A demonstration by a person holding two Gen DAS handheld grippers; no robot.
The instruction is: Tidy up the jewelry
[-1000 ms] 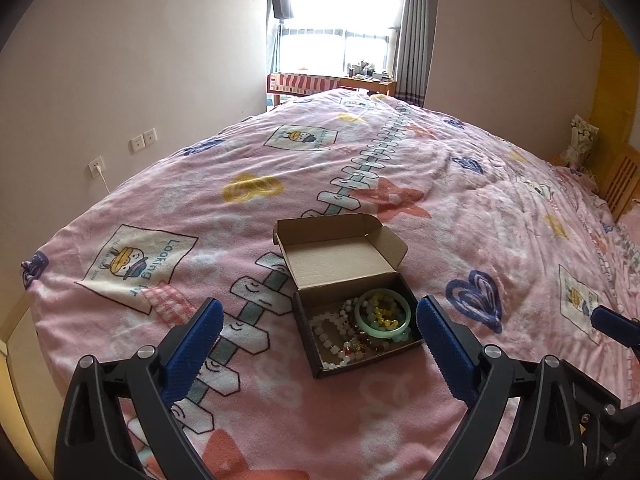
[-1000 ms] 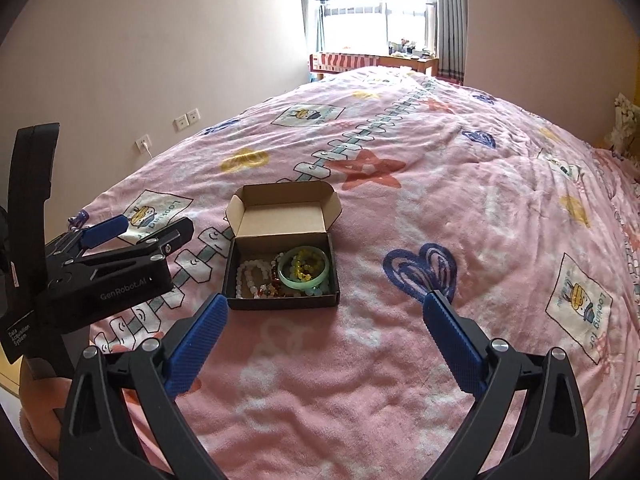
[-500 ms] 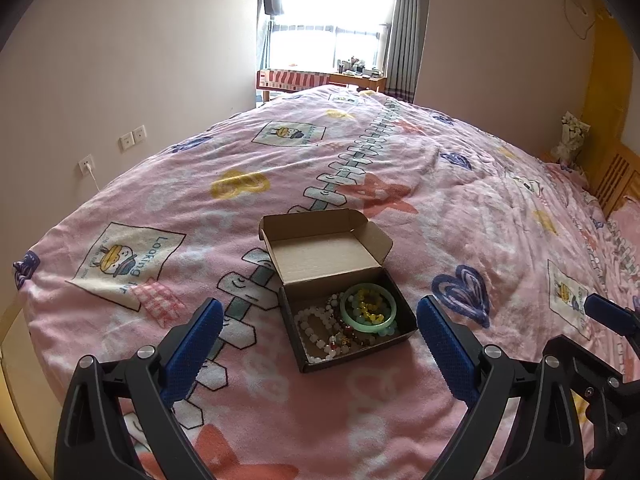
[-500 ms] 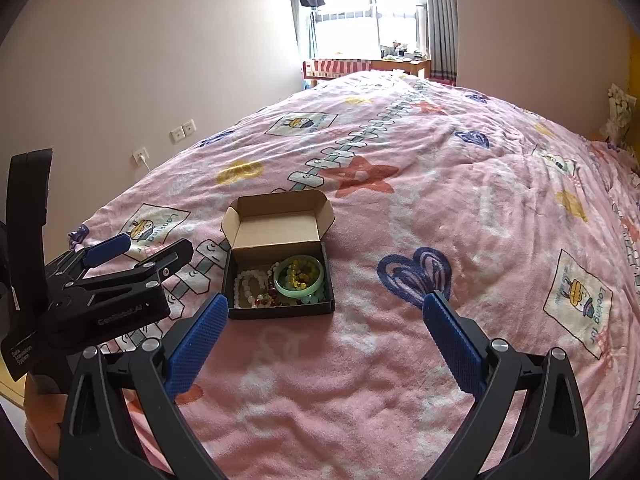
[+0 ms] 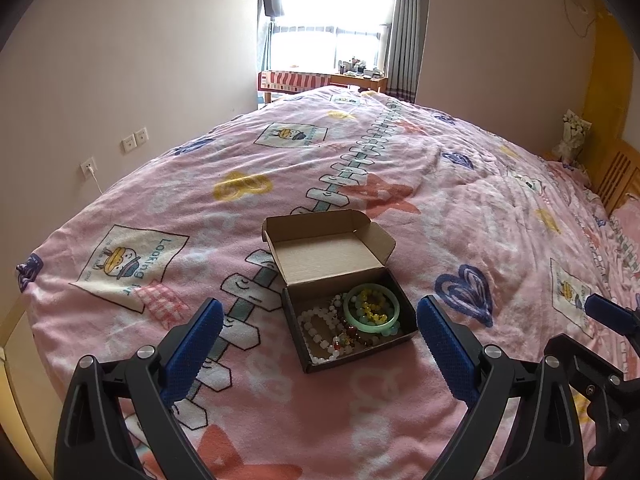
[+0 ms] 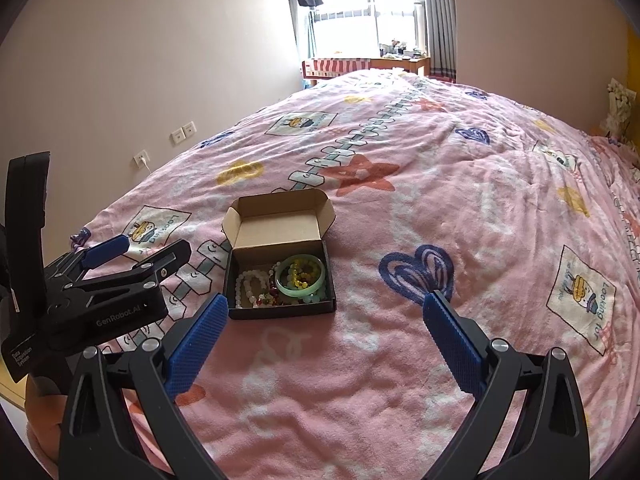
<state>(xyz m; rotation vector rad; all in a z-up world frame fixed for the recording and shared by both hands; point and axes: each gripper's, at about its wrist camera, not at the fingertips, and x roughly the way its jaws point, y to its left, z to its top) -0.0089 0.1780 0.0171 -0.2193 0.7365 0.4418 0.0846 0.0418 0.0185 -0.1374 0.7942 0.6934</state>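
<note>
A small open cardboard box [image 5: 294, 322] [image 6: 232, 274] lies on the pink bed, its lid flap folded back. Inside are a green bangle [image 5: 373, 314] [image 6: 301, 274], yellow beads and a white bead bracelet [image 5: 316, 330] [image 6: 250, 286]. My left gripper [image 5: 318, 320] is open and empty, its blue pads on either side of the box, a little short of it. My right gripper [image 6: 326, 314] is open and empty, near the box's right front corner. The left gripper also shows at the left of the right wrist view [image 6: 120, 260].
The pink patterned blanket [image 5: 460, 208] [image 6: 480, 200] covers the whole bed. A wall with sockets [image 5: 134, 138] runs on the left. A desk [image 5: 320, 78] stands under the window at the far end. A wooden headboard [image 5: 616, 176] is at the right.
Both grippers have shifted slightly; the box sits a little lower and nearer in both views. Both stay open and empty. The box has not moved on the bed.
</note>
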